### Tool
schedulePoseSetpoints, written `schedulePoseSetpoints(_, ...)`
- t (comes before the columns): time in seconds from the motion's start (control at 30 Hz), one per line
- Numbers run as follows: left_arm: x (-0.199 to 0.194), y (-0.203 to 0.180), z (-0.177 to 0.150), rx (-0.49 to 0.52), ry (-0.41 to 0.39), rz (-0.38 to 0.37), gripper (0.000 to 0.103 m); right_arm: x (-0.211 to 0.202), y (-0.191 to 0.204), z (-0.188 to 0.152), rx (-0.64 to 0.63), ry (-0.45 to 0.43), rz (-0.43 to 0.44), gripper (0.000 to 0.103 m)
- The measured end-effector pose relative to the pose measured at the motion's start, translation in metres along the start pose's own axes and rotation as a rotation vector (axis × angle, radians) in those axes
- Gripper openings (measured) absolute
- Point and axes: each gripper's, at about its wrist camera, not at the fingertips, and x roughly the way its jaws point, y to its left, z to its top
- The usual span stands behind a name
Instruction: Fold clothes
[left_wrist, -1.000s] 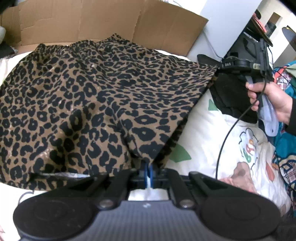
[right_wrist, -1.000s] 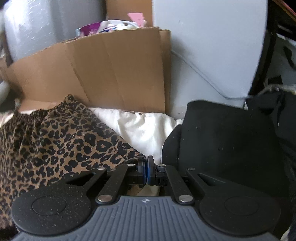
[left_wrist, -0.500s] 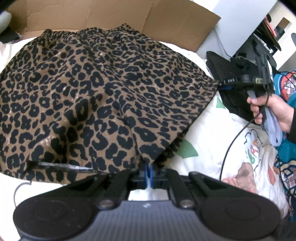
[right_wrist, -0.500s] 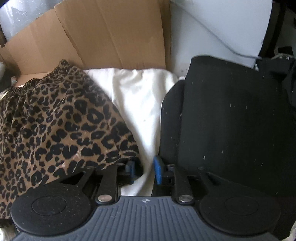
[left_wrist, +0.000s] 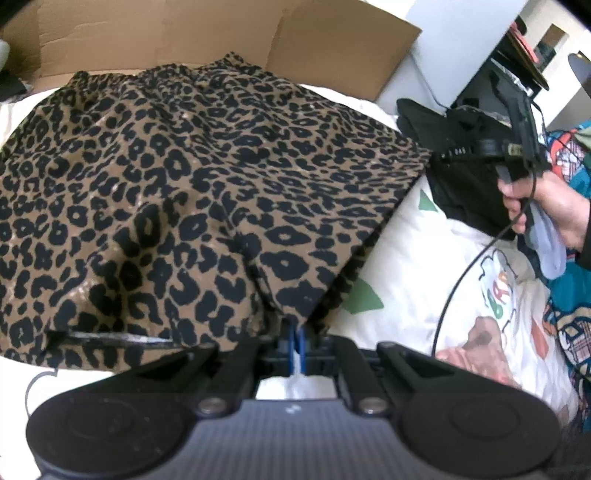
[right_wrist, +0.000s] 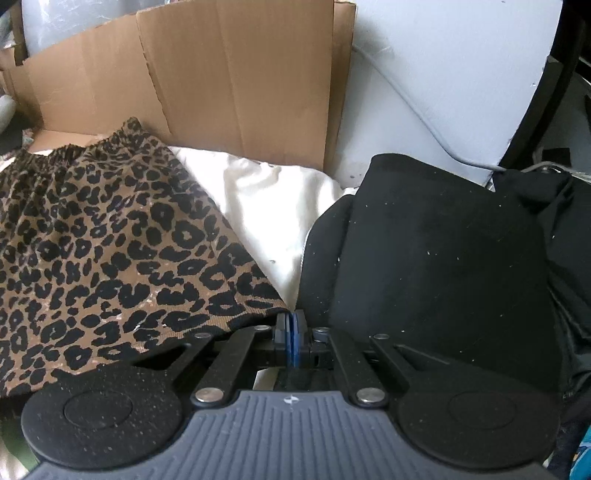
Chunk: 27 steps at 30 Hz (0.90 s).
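Spread across the white bed cover (left_wrist: 406, 258) lies the leopard-print garment (left_wrist: 184, 184), gathered waistband toward 12 o'clock against the cardboard (right_wrist: 221, 92), hem toward 6 o'clock, mostly flat with a soft ridge down the middle.

Clenched on the near hem at 6 o'clock in the left wrist view: the left gripper (left_wrist: 295, 341), jaws pressed together with cloth running into them. Pinched shut as well: the right gripper (right_wrist: 291, 341), jaws meeting just where the garment's right-hand corner ends, so apparently biting that corner, though only a sliver of cloth can sit between them. Out at 2 o'clock from the left view, the hand (left_wrist: 546, 210) on that tool, just beside the black clothing (right_wrist: 443, 258).

Judged from the two grips along one edge: a fold of that edge across the panel, either the opening fold or a later one.

To do it well:
- Lift both corners together, level, only high enough to clear the cloth below.
- Keep the edge between the grips taut, no sag.
- Carry it over in one arc and match edge to edge before easing off.
- Mind the thin right-hand bite; tug gently to confirm before lifting.
- Steer clear of the black clothing at 2 o'clock.
- Lay down, then smooth the middle ridge.
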Motion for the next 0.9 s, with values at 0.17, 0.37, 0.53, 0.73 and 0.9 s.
schedulePoseSetpoints(0.17, 0.017, 0.001, -0.002, 0.017, 0.038, 0.011, 0.002, 0.006, -0.008, -0.004, 0.077, 0.037, 0.027, 0.002)
schedulePoseSetpoints(0.37, 0.022, 0.002, 0.0, 0.032, 0.048, 0.011, 0.002, -0.018, -0.015, 0.0, 0.1, -0.04, 0.047, 0.006)
schedulePoseSetpoints(0.53, 0.023, 0.0, 0.002, 0.033, 0.051, 0.012, 0.002, -0.011, -0.023, 0.006, 0.192, -0.04, 0.101, 0.035)
schedulePoseSetpoints(0.73, 0.025, 0.002, 0.001, 0.035, 0.053, 0.01, 0.002, 0.02, -0.02, 0.0, 0.24, 0.019, 0.139, 0.036)
schedulePoseSetpoints(0.9, 0.022, 0.005, -0.002, 0.039, 0.053, 0.006, 0.002, 0.032, -0.024, -0.008, 0.265, 0.049, 0.153, 0.036)
